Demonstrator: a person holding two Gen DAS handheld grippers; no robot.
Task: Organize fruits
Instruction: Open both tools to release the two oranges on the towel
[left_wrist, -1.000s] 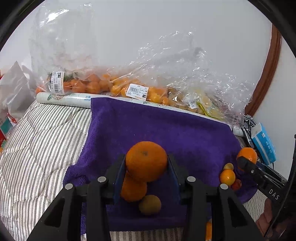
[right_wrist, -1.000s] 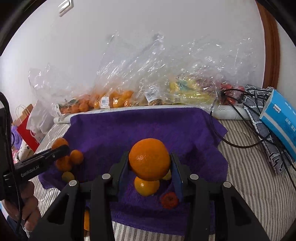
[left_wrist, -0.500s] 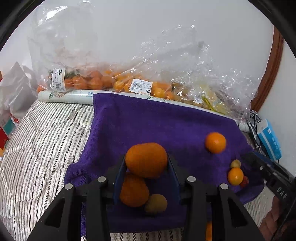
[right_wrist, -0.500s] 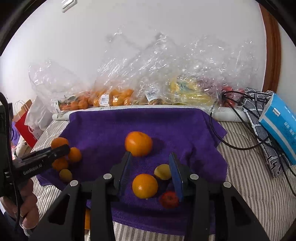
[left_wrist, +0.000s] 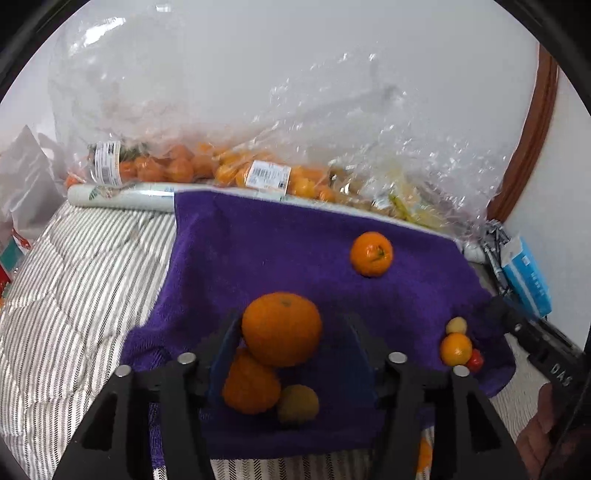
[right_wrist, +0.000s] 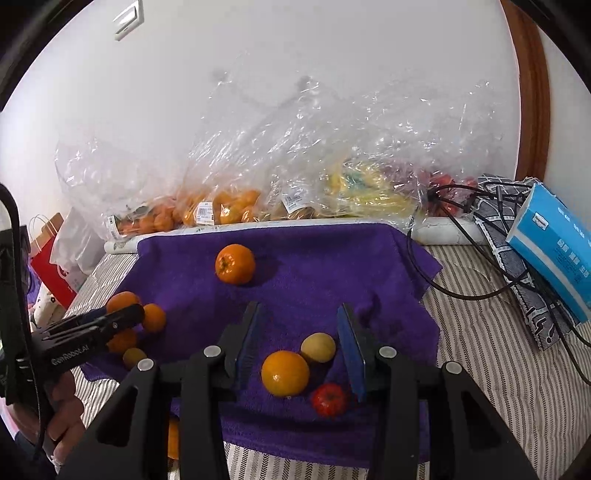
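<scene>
My left gripper (left_wrist: 291, 326) hangs low over the front of a purple towel (left_wrist: 258, 251), its jaws opening. A large orange (left_wrist: 282, 328) sits between them, with a gap to the right pad. Just below lie another orange (left_wrist: 251, 384) and a small brownish fruit (left_wrist: 298, 403). My right gripper (right_wrist: 299, 332) is open with nothing in it, above an orange (right_wrist: 285, 373), a yellow fruit (right_wrist: 318, 347) and a small red fruit (right_wrist: 330, 398). A lone orange (right_wrist: 235, 264) rests farther back on the towel (right_wrist: 314, 266). In the right wrist view the left gripper (right_wrist: 129, 314) shows at the left.
Clear plastic bags of fruit (right_wrist: 229, 206) and a white roll (left_wrist: 122, 197) line the wall. A blue tissue box (right_wrist: 554, 243) and black cables (right_wrist: 461, 288) lie at the right. A red paper bag (right_wrist: 51, 266) stands at the left. Striped bedding (left_wrist: 74, 280) surrounds the towel.
The orange left my right gripper's jaws and now lies farther back on the towel. My left jaws have spread apart around their orange.
</scene>
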